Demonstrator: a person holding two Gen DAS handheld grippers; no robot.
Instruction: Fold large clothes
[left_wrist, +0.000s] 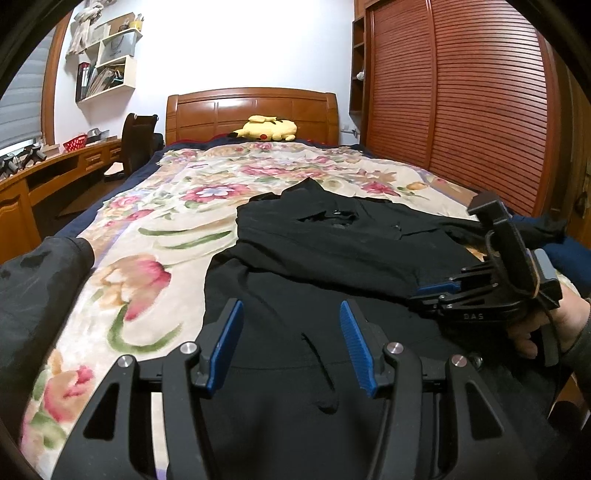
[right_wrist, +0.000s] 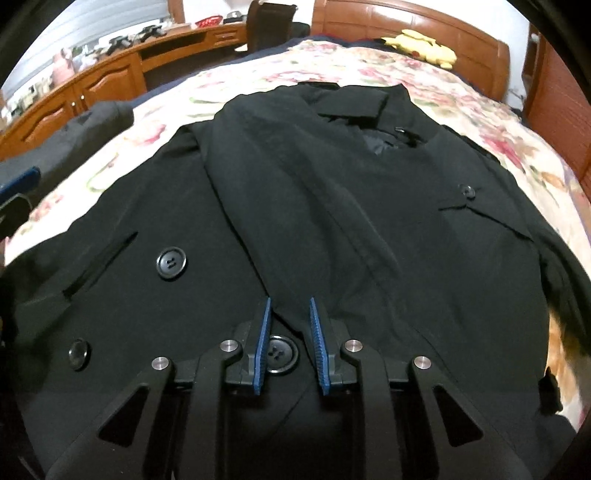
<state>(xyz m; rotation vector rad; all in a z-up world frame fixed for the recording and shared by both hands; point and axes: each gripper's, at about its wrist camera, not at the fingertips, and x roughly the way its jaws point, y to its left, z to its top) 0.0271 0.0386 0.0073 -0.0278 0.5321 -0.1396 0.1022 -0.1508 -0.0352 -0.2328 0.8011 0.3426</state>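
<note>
The right tongs (right_wrist: 290, 321) have narrowed around a fabric edge of the black coat (right_wrist: 332, 206); whether they pinch it is unclear. The left tongs (left_wrist: 291, 332) gape empty above it. Spread on the floral bed (left_wrist: 155, 206), the coat looks heavy, limp; grip seams.

Black coat (right_wrist: 332, 192): matt woven cloth, glossy plastic buttons (right_wrist: 170, 263). Headboard (left_wrist: 251, 110): glossy varnished wood. Bedspread (left_wrist: 166, 206): soft floral cloth.
</note>
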